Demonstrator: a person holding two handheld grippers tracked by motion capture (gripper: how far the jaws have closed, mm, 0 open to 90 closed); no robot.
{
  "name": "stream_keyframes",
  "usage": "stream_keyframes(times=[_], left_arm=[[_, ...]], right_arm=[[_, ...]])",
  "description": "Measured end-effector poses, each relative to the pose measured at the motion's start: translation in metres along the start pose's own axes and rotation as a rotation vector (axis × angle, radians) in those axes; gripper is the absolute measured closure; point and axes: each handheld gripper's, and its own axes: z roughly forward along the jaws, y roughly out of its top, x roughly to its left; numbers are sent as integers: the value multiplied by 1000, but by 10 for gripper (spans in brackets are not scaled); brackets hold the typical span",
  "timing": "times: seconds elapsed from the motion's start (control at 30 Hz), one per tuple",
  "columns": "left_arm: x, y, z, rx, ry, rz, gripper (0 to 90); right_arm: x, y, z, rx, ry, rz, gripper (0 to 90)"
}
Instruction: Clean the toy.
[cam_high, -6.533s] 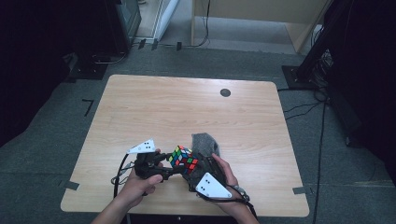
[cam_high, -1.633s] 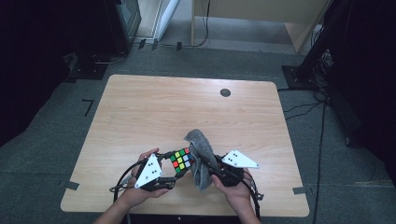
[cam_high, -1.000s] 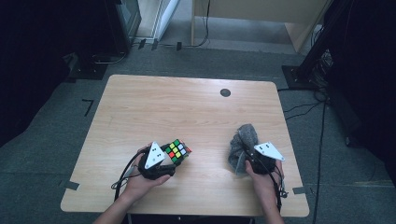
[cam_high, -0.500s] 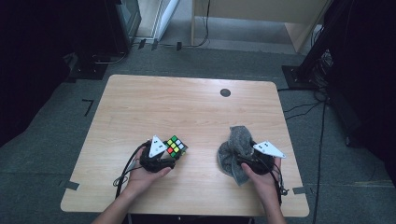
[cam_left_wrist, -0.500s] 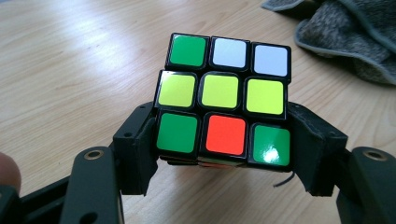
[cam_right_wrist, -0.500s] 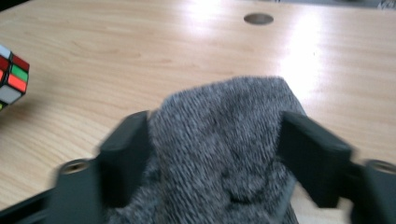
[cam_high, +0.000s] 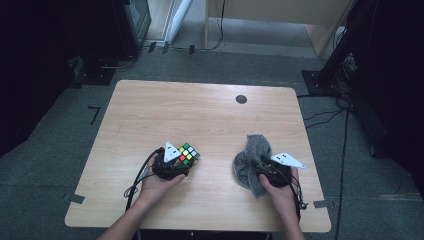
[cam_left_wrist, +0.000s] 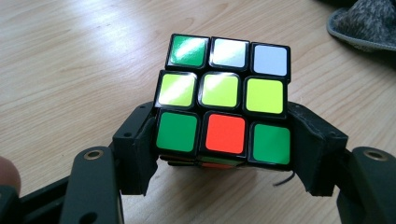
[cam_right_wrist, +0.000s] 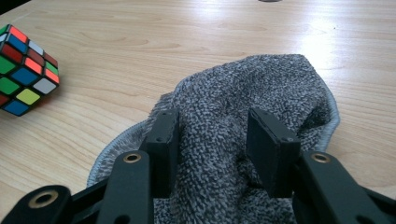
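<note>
My left tool (cam_left_wrist: 223, 154) grips the puzzle cube (cam_left_wrist: 224, 114) by its two sides, jaws pressed flat against the bottom layer, and I hold it low over the near left part of the worktop (cam_high: 200, 115). A moment ago the cube and the grey cloth (cam_right_wrist: 243, 140) were pressed together in front of me; now I have pulled them apart — cube to the left, cloth to the right. My right tool (cam_right_wrist: 212, 140) stands with its jaws sunk into the bunched cloth, holding a fold of it between them, and the cloth sags onto the worktop near the right edge. I judge the wiping pass over, or paused — the cube's next face may need turning. Farther off, a small dark disc (cam_high: 241, 99) sits alone.
</note>
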Motion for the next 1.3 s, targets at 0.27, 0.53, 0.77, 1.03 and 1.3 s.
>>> stream_keyframes(times=[0.27,0.53,0.77,1.03,1.3], left_arm=[[-14,-3,16,64,60,-7,182],[-7,-5,21,109,63,-72,341],[-4,-6,21,116,48,-85,342],[1,-10,10,44,22,-147,265],[-5,-9,10,31,51,-96,343]], right_arm=[[3,-2,2,6,5,-7,599],[4,-3,3,9,8,-14,611],[6,-3,4,12,9,-18,613],[5,-3,3,8,11,-11,609],[6,-3,4,8,14,-16,610]])
